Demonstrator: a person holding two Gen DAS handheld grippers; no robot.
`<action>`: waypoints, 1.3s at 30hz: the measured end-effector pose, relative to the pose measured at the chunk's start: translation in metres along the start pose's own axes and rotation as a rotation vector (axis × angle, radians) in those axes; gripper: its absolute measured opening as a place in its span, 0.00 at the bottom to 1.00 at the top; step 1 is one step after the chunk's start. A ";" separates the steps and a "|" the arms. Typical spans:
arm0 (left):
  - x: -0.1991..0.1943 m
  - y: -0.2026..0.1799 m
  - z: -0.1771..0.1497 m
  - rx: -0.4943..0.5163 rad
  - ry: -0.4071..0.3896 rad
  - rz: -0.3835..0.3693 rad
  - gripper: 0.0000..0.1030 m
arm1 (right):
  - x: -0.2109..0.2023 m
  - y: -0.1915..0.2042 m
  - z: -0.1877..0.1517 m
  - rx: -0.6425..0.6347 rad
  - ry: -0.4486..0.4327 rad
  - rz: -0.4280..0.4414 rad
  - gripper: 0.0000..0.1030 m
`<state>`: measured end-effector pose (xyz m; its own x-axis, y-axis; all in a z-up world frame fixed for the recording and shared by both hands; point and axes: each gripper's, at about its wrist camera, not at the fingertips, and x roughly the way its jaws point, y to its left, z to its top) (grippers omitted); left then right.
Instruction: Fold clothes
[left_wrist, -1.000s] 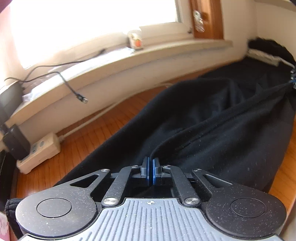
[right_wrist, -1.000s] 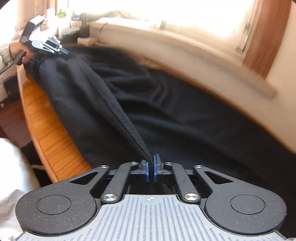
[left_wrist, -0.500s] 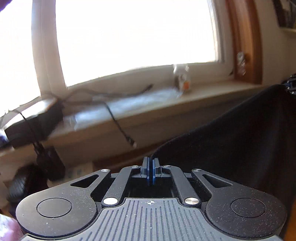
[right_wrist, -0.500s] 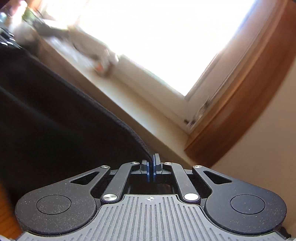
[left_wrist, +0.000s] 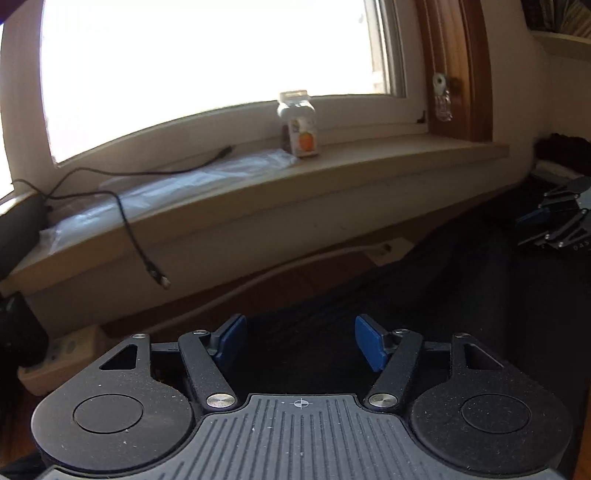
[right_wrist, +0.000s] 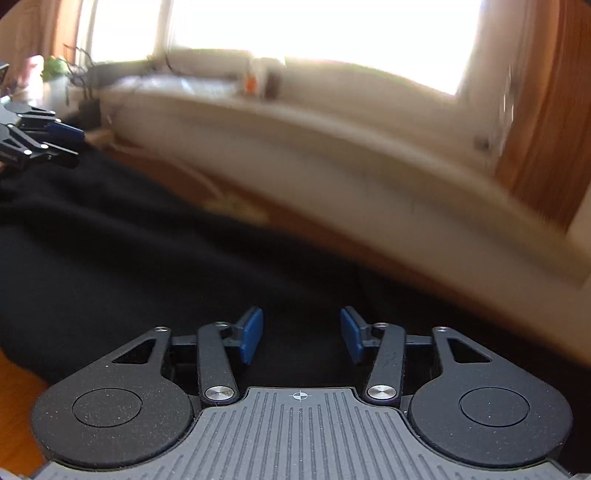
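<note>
Left gripper (left_wrist: 300, 341): fingers released, just spread apart; nothing pinched, black cloth lying below the gap.
Right gripper (right_wrist: 301, 338): fingers likewise just opened, clear of the fabric beneath.
Black garment (right_wrist: 155, 258): spread over the wooden surface (right_wrist: 14, 417), reaching from both grippers toward the far wall.
Surface: warm brown boards, bare at the near left in the right wrist view.
Windowsill (left_wrist: 332, 177): pale ledge beyond the cloth, carrying a small jar (left_wrist: 299, 129) with an orange label and a dangling black cable (left_wrist: 129, 225).
Window (left_wrist: 207, 70): bright, washed out.
Power strip (left_wrist: 59, 354): far left, low by the wall.
</note>
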<state>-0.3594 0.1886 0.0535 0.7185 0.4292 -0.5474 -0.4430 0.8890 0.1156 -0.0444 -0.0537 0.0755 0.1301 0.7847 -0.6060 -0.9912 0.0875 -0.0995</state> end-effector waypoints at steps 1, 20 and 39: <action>0.006 -0.002 -0.004 0.004 0.017 -0.020 0.67 | 0.003 -0.002 -0.004 0.022 0.018 0.010 0.55; -0.013 0.039 -0.044 -0.076 0.038 -0.170 0.72 | -0.045 0.030 -0.047 0.070 -0.009 0.077 0.60; -0.141 0.146 -0.081 -0.289 -0.032 0.282 0.77 | -0.039 0.022 -0.046 0.089 -0.016 0.082 0.79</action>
<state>-0.5690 0.2447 0.0800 0.5610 0.6588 -0.5013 -0.7547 0.6559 0.0174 -0.0702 -0.1104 0.0607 0.0484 0.8011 -0.5965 -0.9969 0.0762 0.0214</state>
